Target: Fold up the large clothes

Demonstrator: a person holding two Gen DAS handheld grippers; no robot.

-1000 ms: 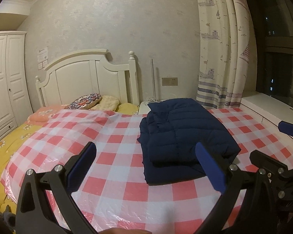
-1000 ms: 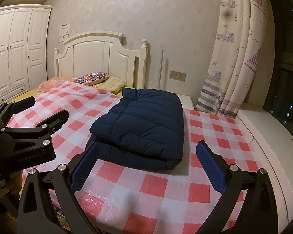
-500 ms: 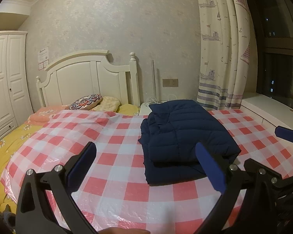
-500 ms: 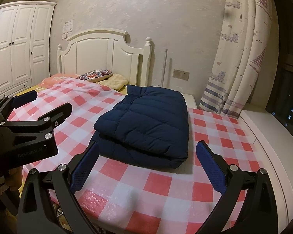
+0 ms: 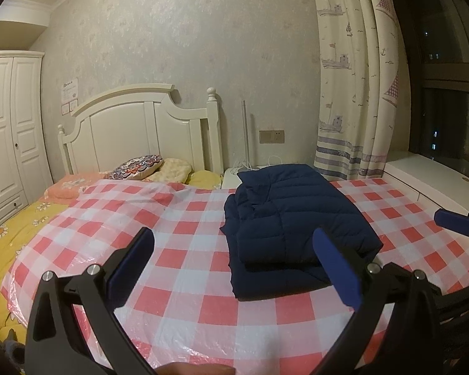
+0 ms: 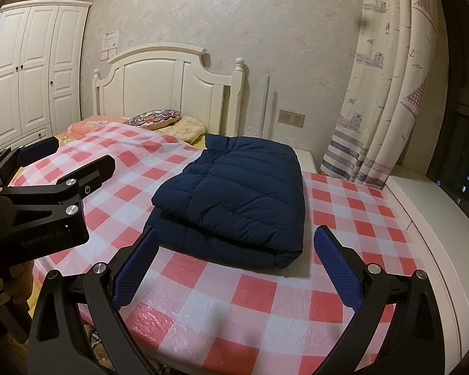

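- The navy jacket [image 6: 234, 200] lies folded in a neat stack on the checked cover [image 6: 256, 306] of the bed, toward its window side.
- My left gripper [image 5: 233, 265] and right gripper [image 6: 231, 264] hang short of it, fingers spread wide, holding nothing.
- Folding looks finished; at most, I'd press the edges flat.

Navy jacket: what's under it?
The navy jacket lies folded on the red-checked plastic sheet covering the bed. Whatever the sheet hides directly beneath it can't be seen.
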